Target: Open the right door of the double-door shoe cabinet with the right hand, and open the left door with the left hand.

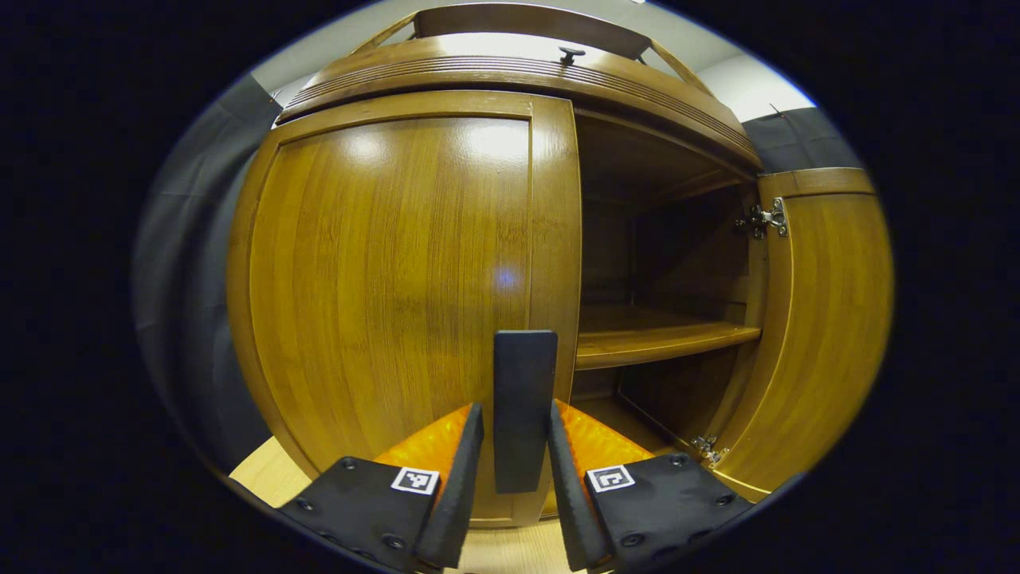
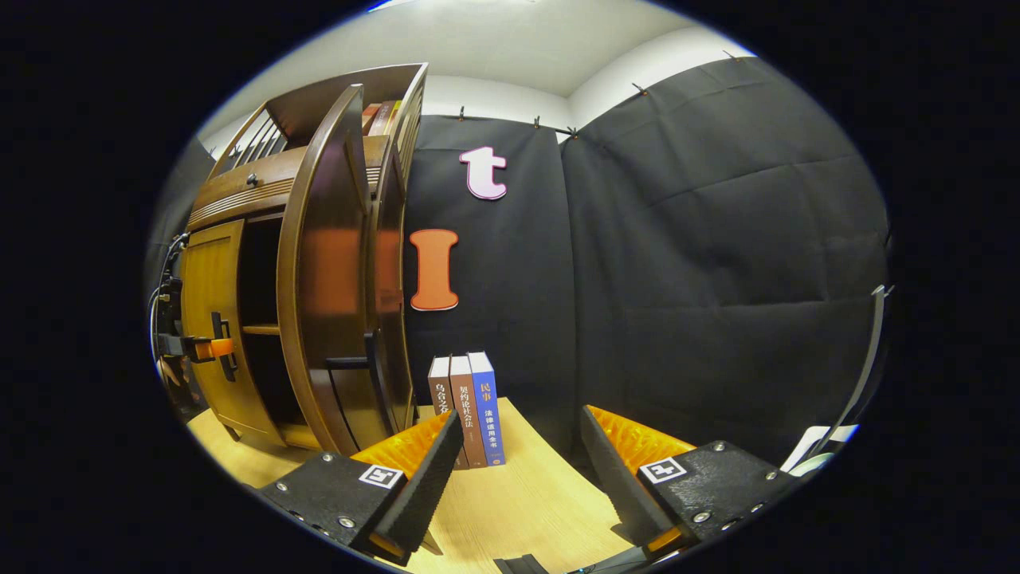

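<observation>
Shoe cabinet standing on pale wooden worktop, filling left gripper view. Left door of cabinet closed, glossy brown panel flush with frame. Dark upright handle near that door's inner edge, sitting between fingers of left tongs; fingers close on either side of handle, but actual pressing contact impossible to confirm. Right door of cabinet swung wide open, metal hinges visible at top and bottom of its inner edge. Inside cabinet, one wooden shelf halfway up, interior dark. Small knob on drawer front above doors.

From right gripper view, cabinet seen off to left, right door standing edge-on and open, its dark handle on outer face. Left tongs seen at closed left door. Three upright books on worktop just beside cabinet's right side, against black cloth wall. Right tongs released, fingers spread apart, holding nothing, well clear of cabinet and pointing toward wall.
</observation>
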The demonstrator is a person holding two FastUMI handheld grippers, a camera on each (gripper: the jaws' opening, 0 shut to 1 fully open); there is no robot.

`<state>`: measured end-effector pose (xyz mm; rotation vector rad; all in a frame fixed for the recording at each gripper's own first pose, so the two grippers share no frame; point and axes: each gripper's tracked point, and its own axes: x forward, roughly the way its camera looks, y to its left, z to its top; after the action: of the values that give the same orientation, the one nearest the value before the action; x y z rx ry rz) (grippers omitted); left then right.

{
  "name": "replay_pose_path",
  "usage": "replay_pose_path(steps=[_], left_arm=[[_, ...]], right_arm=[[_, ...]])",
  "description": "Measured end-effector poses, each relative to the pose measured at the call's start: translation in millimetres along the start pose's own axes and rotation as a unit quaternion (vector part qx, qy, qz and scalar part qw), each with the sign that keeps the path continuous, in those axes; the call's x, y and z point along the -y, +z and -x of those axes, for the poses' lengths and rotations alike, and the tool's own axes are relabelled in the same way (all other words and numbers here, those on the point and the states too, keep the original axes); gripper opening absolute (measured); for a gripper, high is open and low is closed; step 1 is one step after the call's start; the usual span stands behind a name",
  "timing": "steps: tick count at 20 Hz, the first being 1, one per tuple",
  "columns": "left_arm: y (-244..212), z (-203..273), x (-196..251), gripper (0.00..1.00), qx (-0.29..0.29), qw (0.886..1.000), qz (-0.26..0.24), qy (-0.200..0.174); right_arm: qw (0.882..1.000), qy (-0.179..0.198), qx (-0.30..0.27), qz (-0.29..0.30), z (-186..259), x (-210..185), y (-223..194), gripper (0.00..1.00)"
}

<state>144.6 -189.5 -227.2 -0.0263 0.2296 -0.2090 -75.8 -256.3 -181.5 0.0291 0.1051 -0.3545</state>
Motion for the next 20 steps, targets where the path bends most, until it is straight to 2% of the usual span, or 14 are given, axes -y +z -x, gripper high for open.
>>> replay_pose_path(steps=[2,6,20], left_arm=[[-2.2,0.0,-1.7,0.41,-0.006,1.000,-0.014,0.002],[-1.8,3.8,-1.9,0.31,-0.004,1.000,-0.019,0.008],[-3.7,77.3,-9.3,0.30,-0.004,0.999,-0.021,-0.033]], right_arm=[[1.000,-0.001,0.001,0.002,2.2,-0.2,2.6,1.00],[1.000,-0.001,0.003,0.004,7.7,-4.2,5.4,1.00],[1.000,0.019,0.020,0.005,41.6,-34.6,39.3,1.00]])
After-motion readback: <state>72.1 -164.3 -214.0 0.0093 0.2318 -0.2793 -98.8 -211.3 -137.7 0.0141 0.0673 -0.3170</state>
